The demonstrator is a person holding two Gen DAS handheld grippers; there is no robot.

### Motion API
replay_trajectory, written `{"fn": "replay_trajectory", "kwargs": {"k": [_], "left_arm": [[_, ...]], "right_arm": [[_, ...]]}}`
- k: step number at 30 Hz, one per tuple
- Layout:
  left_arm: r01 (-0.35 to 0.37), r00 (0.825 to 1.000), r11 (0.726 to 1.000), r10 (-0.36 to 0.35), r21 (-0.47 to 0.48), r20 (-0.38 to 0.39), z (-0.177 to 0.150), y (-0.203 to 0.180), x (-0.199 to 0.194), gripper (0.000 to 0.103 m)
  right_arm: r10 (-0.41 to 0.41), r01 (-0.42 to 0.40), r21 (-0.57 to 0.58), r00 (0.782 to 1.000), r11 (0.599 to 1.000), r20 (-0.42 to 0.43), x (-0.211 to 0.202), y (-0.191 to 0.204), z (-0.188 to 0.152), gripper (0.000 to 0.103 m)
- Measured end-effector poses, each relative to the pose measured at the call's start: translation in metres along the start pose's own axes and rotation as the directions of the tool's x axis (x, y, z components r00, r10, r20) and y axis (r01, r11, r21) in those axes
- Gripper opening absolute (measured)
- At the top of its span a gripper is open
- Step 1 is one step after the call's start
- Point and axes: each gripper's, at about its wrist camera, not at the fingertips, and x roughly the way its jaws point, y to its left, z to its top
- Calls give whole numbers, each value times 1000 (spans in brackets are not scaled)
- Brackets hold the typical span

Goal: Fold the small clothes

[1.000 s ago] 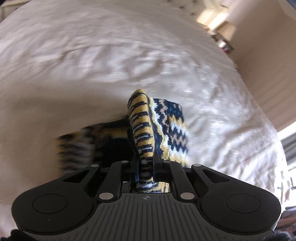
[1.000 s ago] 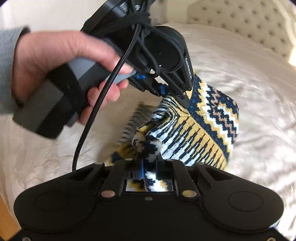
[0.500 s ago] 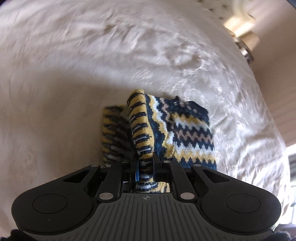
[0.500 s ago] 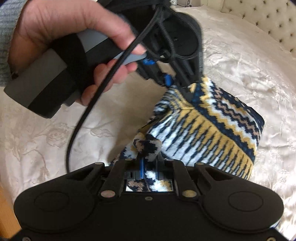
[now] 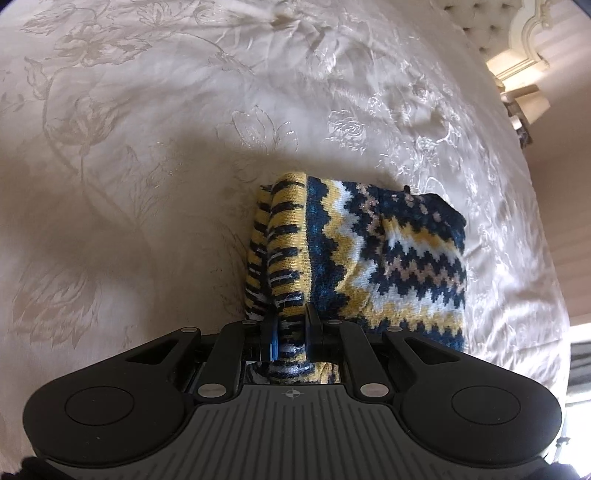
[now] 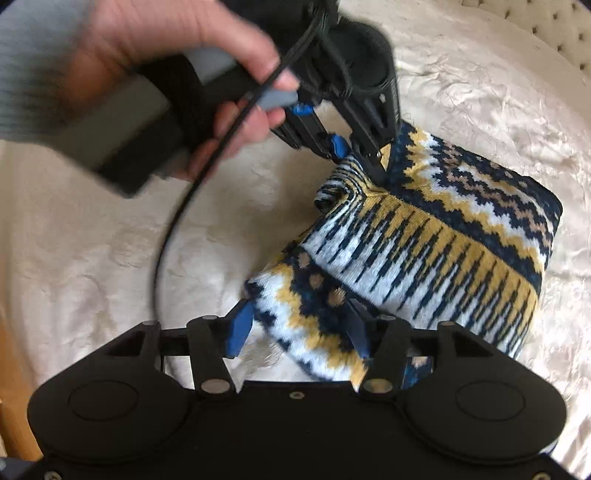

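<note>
**Right claw lets go, left claw holds the fold**

Right claw [image 6: 299, 328]: jaws have just been opening and now stand apart. A corner of the knit [image 6: 436, 240] lies loosely between them, no pad pressing on it. Released, I judge, because the near corner is already laid where it belongs.

Left claw [image 5: 291, 326]: clenched on the yellow-and-black striped edge of the knit [image 5: 369, 254]; fabric runs up between the pads. In the right wrist view the same claw [image 6: 364, 158] pins the far corner from above, tilted down. Probable reason: it keeps the doubled layers from sliding while the other side is freed.

Knit: small patterned piece, navy, yellow, white and tan zigzags with a striped band. It sits folded over on itself on the bedspread [image 5: 147, 166], its right part lying flat, its left edge bunched and lifted slightly by the left claw's hold. Lower layer shows under the striped band at the near left.

Outward: a hand [image 6: 155, 74] in a grey sleeve grips the left claw's handle; a black cable [image 6: 177, 225] loops down from it, near the knit but not on it. Cream floral bedspread all round; tufted headboard [image 6: 546, 22] at the far right.

Judgement: fold largely made; left release remains.
</note>
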Motion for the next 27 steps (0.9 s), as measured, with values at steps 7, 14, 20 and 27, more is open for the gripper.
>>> {"fn": "replay_trajectory", "kwargs": {"k": [7,14,20,27], "left_arm": [[24,1000,1000,-23,3,-16,0,7,5,16],[-19,1000,996,20,86,-19,-1,-1,-9,20],[-106,992,970,89,218,88,-9,-22,-51,24],[-97,988,950,55,298,146,-11,-64,-42,36]], "right_arm": [[23,-30,108,998,994,66,-44,-32,-18,61],[-72,43,293,994,955,88,-51,-73,-11,61],[-133,79,399,985,914,109,-52,-109,-3,69],[-150,75,429,978,900,142,-25,-144,26,102]]}}
